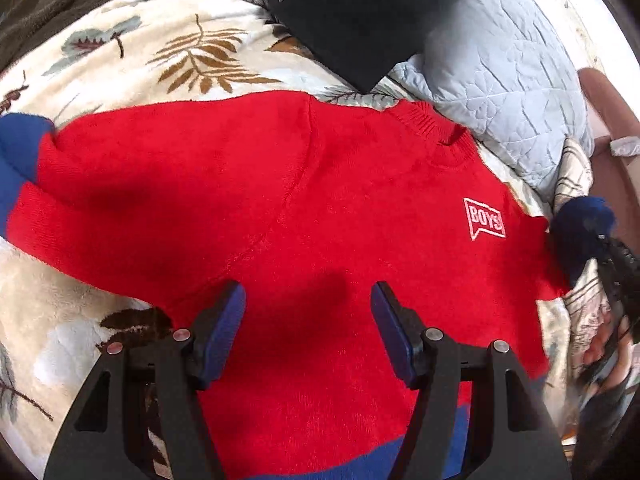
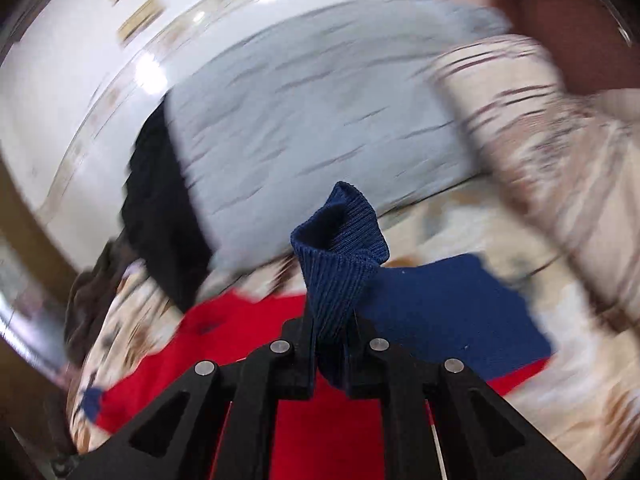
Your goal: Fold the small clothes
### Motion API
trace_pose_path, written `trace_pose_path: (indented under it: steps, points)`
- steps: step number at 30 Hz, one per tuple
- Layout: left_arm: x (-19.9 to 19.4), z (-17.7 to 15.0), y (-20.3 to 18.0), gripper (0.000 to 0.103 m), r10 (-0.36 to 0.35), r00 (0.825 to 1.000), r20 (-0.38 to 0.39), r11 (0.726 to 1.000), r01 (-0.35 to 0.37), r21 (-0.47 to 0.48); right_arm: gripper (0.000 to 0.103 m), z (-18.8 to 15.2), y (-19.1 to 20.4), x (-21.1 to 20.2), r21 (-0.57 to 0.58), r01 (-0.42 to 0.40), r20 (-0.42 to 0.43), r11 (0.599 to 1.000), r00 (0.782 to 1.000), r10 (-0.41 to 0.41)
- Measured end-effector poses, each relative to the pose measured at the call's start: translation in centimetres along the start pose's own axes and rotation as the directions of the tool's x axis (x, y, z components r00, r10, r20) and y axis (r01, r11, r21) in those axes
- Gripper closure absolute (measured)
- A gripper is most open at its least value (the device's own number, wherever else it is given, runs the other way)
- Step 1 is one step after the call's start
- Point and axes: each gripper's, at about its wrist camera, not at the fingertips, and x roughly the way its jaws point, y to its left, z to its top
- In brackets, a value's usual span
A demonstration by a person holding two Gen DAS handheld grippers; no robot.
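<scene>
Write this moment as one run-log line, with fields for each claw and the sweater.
left claw: open above red sweater | right claw: shut on blue cuff | sweater: spread flat on leaf-print blanket

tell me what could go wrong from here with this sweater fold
1. The right tongs pinch only the navy ribbed cuff of the red knit sweater; the knit could slip out or stretch mid-fold.
2. The left tongs hover open above the sweater's body, so nothing pins it; pulling the sleeve might drag it askew.
3. The fluffy leaf-print blanket underneath is soft and could bunch up.
</scene>
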Motion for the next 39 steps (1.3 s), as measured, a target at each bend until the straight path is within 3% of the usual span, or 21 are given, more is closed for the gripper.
trace_pose_path:
  steps: [4, 11, 15, 18, 20, 24, 27, 29, 31, 32, 33, 37, 39]
  points:
    - [-0.7, 0.3, 1.1, 0.039, -0.034, 0.999, -0.008, 0.998, 0.033, -0.044, 0.095, -2.9, 5.8, 2.2, -0.049, -0.067, -0.080, 0.997, 0.995, 0.063]
    - [-2.4, 0.7, 3.3, 0.039, -0.095, 0.995, 0.010, 0.988, 0.095, -0.121, 0.094, -8.3, 15.4, 5.4, -0.126, -0.177, -0.212, 0.976, 0.966, 0.148]
    - [-3.3, 1.0, 4.4, 0.038, -0.124, 0.992, 0.030, 0.981, 0.127, -0.147, 0.088, -11.3, 18.1, 7.5, -0.123, -0.195, -0.282, 0.973, 0.947, 0.154]
    - [-3.3, 1.2, 5.0, 0.038, -0.176, 0.984, 0.033, 0.968, 0.179, -0.176, 0.084, -14.2, 18.5, 9.3, -0.099, -0.215, -0.414, 0.972, 0.897, 0.156]
    - [-3.1, 1.2, 5.0, 0.038, -0.230, 0.973, 0.022, 0.955, 0.230, -0.187, 0.084, -15.0, 18.3, 8.6, -0.116, -0.234, -0.425, 0.965, 0.890, 0.165]
    - [-1.5, 0.9, 3.3, 0.037, -0.336, 0.941, -0.035, 0.931, 0.326, -0.165, 0.070, -14.2, 15.1, 5.2, -0.086, -0.246, -0.372, 0.965, 0.907, 0.198]
    - [0.1, 0.5, 1.4, 0.033, -0.360, 0.930, -0.079, 0.927, 0.347, -0.142, 0.068, -12.4, 9.3, 2.5, -0.038, -0.171, -0.302, 0.984, 0.941, 0.152]
    - [1.1, 0.4, 0.2, 0.033, -0.360, 0.928, -0.095, 0.928, 0.347, -0.133, 0.067, -11.2, 6.1, 1.2, -0.007, -0.109, -0.259, 0.994, 0.960, 0.103]
    - [1.9, 0.1, -0.7, 0.036, -0.320, 0.945, -0.066, 0.943, 0.311, -0.122, 0.067, -10.0, 2.1, 0.1, 0.050, -0.040, -0.207, 0.998, 0.977, 0.050]
    - [1.9, 0.1, -1.0, 0.062, -0.292, 0.956, -0.041, 0.952, 0.286, -0.110, 0.067, -9.2, -0.5, -0.7, 0.093, -0.001, -0.178, 0.996, 0.984, 0.018]
    - [2.0, 0.1, -1.4, 0.101, -0.248, 0.969, -0.023, 0.966, 0.245, -0.083, 0.066, -8.5, -3.0, -1.4, 0.141, 0.035, -0.149, 0.989, 0.989, -0.014]
    - [1.3, 0.6, -0.6, 0.100, -0.234, 0.972, 0.023, 0.966, 0.235, -0.106, 0.062, -6.8, -8.8, -1.5, 0.269, 0.114, -0.097, 0.956, 0.991, -0.091]
    - [0.9, 0.9, -0.5, 0.100, -0.215, 0.976, 0.035, 0.972, 0.217, -0.095, 0.062, -6.4, -10.1, -0.1, 0.295, 0.101, -0.125, 0.950, 0.990, -0.067]
